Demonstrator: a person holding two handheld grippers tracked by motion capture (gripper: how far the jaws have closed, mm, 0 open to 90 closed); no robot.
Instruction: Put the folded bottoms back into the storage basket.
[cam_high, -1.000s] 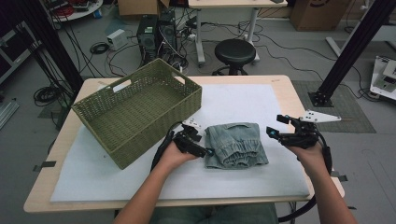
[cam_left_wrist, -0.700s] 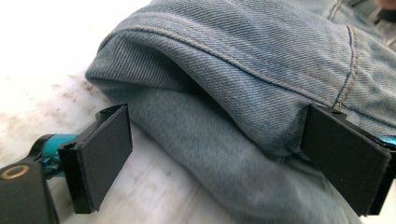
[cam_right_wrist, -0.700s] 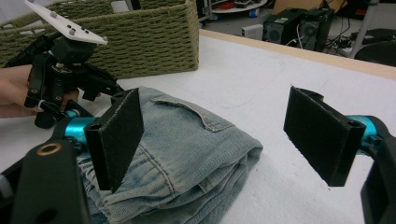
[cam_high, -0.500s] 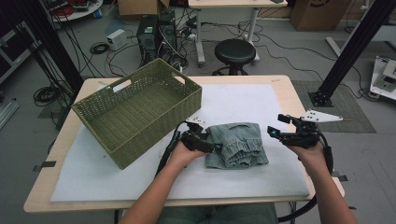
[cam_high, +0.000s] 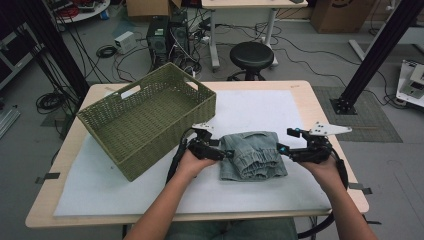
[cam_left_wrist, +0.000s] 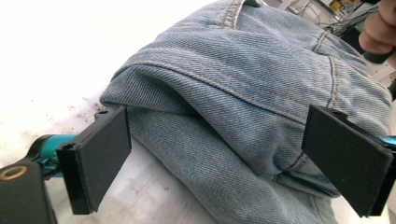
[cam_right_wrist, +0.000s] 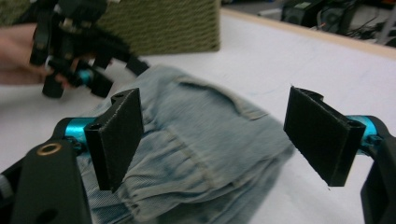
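On white mat: folded light-blue denim jeans (cam_high: 253, 155), bunched elastic cuffs; left claw (cam_high: 226, 153), right claw (cam_high: 283, 149) spread, flanking.

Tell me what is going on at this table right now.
A person at the table holds a hand-held gripper in each hand on either side of a folded light-blue denim garment lying on the white mat. The left hand-held gripper is open with its jaws straddling the garment's edge; the right hand-held gripper is open just off the opposite edge. An olive-green woven rectangular basket stands beside the garment.
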